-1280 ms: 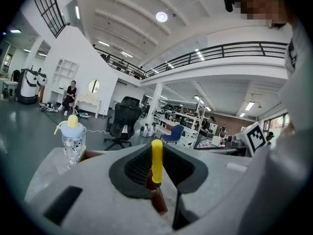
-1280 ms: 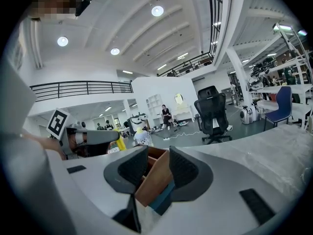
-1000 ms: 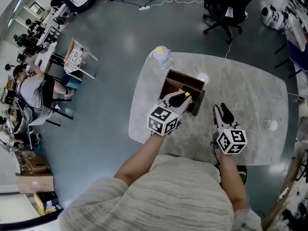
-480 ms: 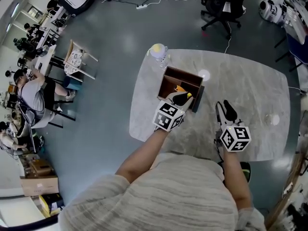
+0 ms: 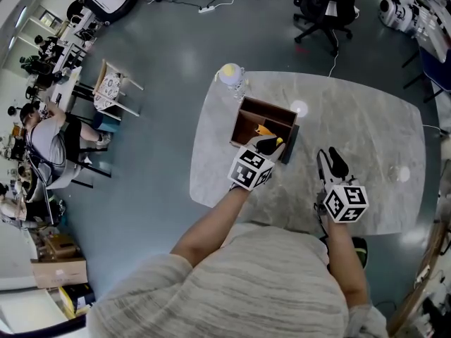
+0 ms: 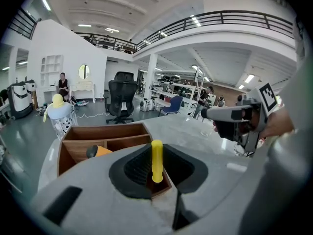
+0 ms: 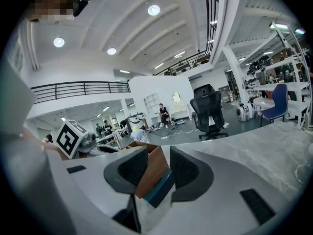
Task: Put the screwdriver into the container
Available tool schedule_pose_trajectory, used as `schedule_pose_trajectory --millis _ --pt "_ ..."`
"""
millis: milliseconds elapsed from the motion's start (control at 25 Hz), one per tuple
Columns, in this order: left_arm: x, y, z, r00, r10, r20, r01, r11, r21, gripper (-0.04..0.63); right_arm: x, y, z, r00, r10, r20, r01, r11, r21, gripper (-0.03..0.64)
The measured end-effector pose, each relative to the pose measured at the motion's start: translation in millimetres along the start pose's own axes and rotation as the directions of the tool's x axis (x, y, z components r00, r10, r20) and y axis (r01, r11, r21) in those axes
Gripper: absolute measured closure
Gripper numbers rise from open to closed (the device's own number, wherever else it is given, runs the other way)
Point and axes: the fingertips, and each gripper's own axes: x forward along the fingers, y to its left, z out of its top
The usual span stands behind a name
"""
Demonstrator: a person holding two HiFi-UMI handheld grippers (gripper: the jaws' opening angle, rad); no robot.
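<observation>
One yellow cylindrical screwdriver [image 6: 156, 156] between ribbed left tongs [image 6: 157, 167].

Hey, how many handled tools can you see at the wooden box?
2. A yellow screwdriver is gripped by the left gripper over the near corner of the box; an orange-handled tool lies inside the box. More may be hidden behind the gripper.
</observation>
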Motion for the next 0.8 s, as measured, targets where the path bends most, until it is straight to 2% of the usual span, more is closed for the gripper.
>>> schedule_pose_trajectory --millis 680,800 --pt "10.2 -6.3 2.8 1.0 -0.007 0.007 0.006 0.999 0.04 0.515 -5.1 -1.7 1.7 1.0 0.007 0.003 -0.006 1.0 -0.003 0.503" --pt "7.4 -6.9 7.0 1.0 -0.008 0.026 0.007 0.999 0.044 0.483 -6.4 -1.5 2.4 1.0 0.008 0.007 -0.008 1.0 -0.001 0.503"
